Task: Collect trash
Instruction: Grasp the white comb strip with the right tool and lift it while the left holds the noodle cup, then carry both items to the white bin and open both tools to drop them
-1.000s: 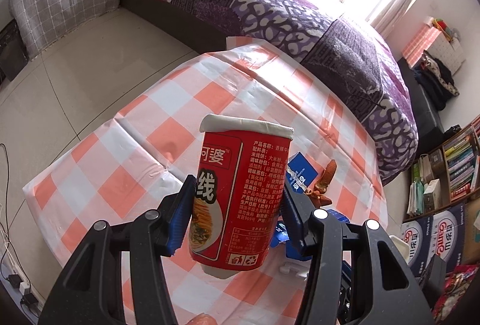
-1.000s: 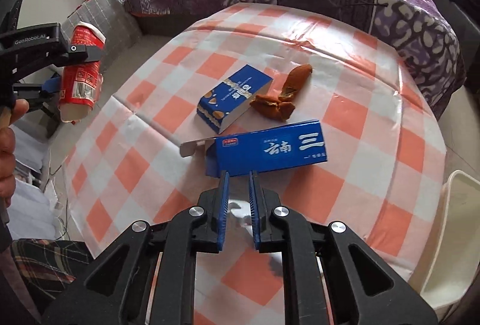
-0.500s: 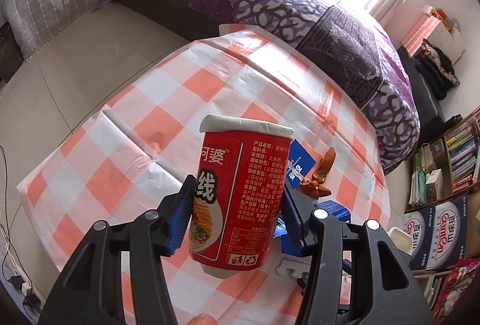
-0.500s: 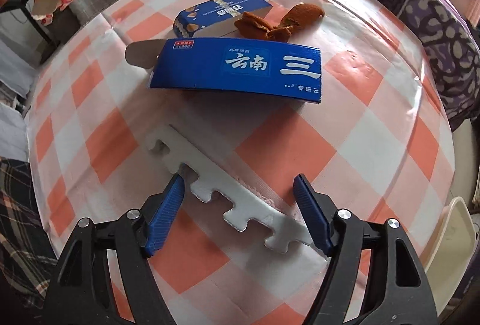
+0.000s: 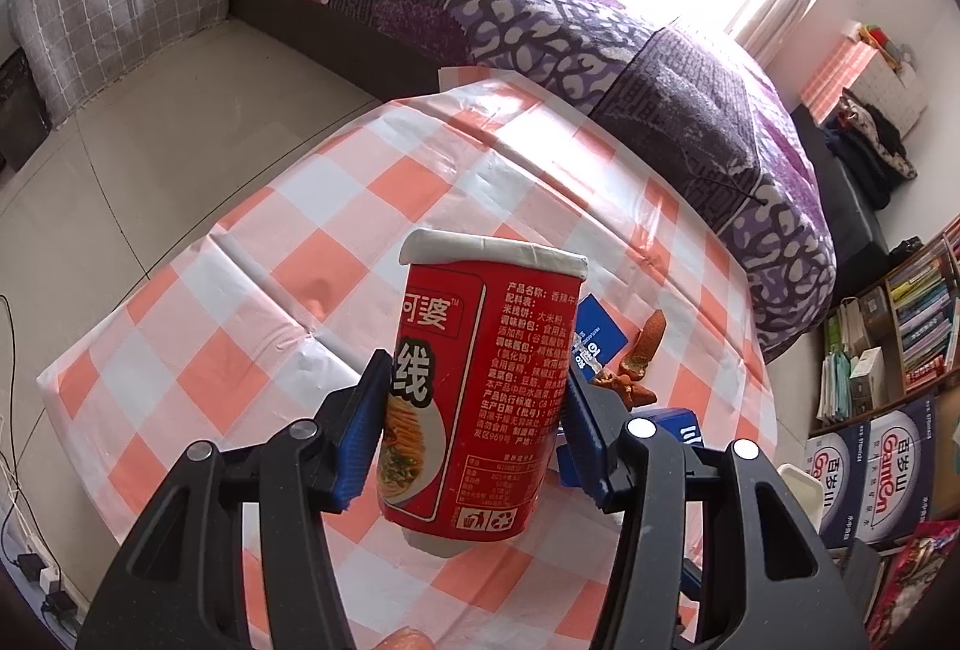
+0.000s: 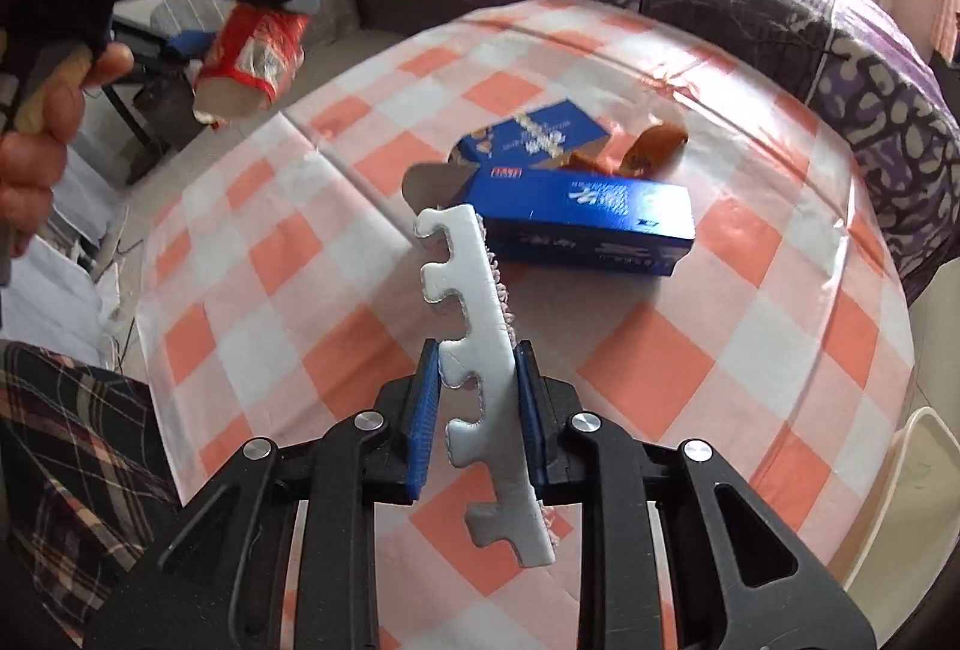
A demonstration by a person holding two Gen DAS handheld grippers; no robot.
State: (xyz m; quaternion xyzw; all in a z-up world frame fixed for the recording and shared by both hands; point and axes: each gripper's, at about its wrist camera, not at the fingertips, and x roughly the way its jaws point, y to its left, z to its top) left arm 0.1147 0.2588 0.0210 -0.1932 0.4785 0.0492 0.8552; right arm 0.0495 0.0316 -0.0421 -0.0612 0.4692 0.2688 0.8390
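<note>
My left gripper (image 5: 474,374) is shut on a red instant-noodle cup (image 5: 492,314) and holds it in the air over the near-left edge of the checked table (image 5: 336,230). The right wrist view shows the same cup (image 6: 252,50) up at the left. My right gripper (image 6: 477,356) has its jaws closing on a white notched foam strip (image 6: 468,290). The pads press on both sides of the strip, which stands tilted off the cloth. Behind it lie a long blue box (image 6: 582,215), a smaller blue box (image 6: 528,137) and a brown peel (image 6: 654,146).
A person's hand (image 6: 36,140) grips the left tool, with a plaid trouser leg (image 6: 78,440) below it. A white bin (image 6: 924,470) stands past the table's right edge. A purple bed (image 5: 600,20) lies behind the table, and a bookshelf with boxes (image 5: 912,326) stands at the right.
The right gripper opened wide over the foam strip lying flat, then closed on it and raised it off the cloth. The left gripper kept the cup almost still.
</note>
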